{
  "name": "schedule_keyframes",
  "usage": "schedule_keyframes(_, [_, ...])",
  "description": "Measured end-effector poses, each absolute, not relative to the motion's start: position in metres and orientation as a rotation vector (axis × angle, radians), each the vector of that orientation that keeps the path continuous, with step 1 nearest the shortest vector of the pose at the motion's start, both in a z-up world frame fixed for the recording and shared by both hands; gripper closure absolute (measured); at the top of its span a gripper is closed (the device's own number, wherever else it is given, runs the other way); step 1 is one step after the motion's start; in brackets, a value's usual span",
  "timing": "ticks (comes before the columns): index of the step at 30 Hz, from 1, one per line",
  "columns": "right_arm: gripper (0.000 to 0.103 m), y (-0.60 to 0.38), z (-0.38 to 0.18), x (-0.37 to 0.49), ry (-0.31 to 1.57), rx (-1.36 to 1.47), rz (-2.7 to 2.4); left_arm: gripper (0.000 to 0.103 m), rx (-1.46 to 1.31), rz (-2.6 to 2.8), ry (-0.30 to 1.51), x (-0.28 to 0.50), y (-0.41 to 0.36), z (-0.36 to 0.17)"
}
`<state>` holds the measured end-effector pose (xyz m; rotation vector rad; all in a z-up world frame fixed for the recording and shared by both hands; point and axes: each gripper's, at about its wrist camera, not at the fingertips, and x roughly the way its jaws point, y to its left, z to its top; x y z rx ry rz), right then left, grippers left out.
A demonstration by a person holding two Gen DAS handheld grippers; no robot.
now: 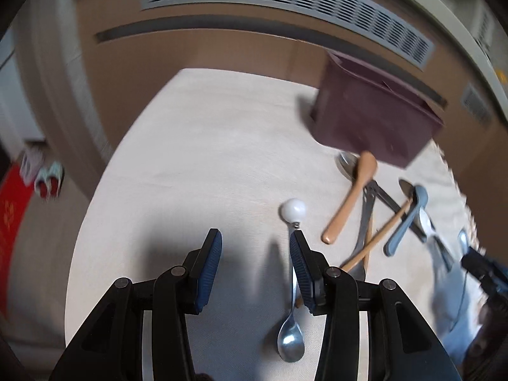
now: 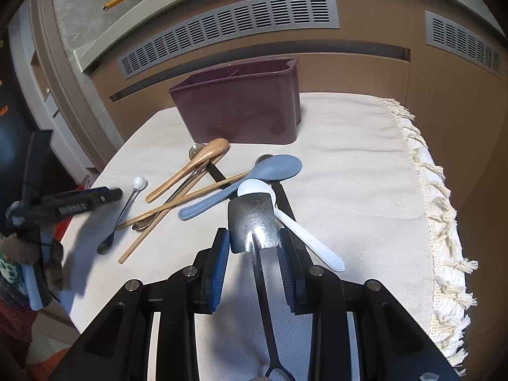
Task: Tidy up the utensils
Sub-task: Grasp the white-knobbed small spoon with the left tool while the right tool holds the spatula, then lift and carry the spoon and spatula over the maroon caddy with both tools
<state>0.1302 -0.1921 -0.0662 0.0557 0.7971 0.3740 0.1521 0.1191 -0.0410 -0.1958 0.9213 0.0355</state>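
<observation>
Desk (image 2: 349, 165) under a cream cloth, maroon bin (image 2: 241, 108) upright at the back. Right gripper (image 2: 254, 247) narrow, clamped on a metal spatula (image 2: 252, 219), blade forward, above the white spoon (image 2: 304, 235) and near the blue spoon (image 2: 241, 184). Left gripper (image 1: 255, 257) wide, holding nothing, over the ball-end spoon (image 1: 290, 339); one finger covers its stem. Wooden spoon (image 1: 352, 193) and chopsticks (image 1: 374, 235) crossed in the pile; the metal pieces under it are blurred.

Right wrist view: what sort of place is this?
Probably a home, maybe by a window: a cloth-covered table with loose spoons and a bin, before a wood cabinet with vent grilles.
</observation>
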Motion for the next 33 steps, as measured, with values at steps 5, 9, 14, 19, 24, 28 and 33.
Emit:
schedule_keyframes(5, [0.075, -0.191, -0.068, 0.137, 0.8, 0.054, 0.375, 0.057, -0.239, 0.026, 0.949, 0.151, 0.121, -0.045])
schedule_keyframes(9, [0.075, -0.19, -0.07, 0.14, 0.803, 0.053, 0.377, 0.057, -0.206, -0.012, 0.945, 0.168, 0.102, -0.048])
schedule_keyframes(14, [0.075, -0.187, -0.068, 0.138, 0.792, 0.026, 0.38, 0.058, -0.053, -0.006, 0.979, 0.198, 0.078, -0.061])
schedule_keyframes(19, [0.075, -0.189, -0.065, 0.133, 0.777, 0.017, 0.399, 0.063, -0.049, -0.015, 0.997, 0.207, 0.074, -0.066])
schedule_keyframes(24, [0.075, -0.191, -0.063, 0.132, 0.771, 0.032, 0.458, 0.081, -0.107, -0.062, 0.998, 0.206, 0.077, -0.061])
schedule_keyframes(28, [0.075, -0.197, -0.055, 0.129, 0.75, 0.05, 0.485, 0.081, -0.158, -0.138, 0.918, 0.187, 0.076, -0.041])
schedule_keyframes(33, [0.075, -0.206, -0.045, 0.127, 0.727, 0.083, 0.487, 0.081, -0.168, -0.24, 0.788, 0.16, 0.067, 0.0])
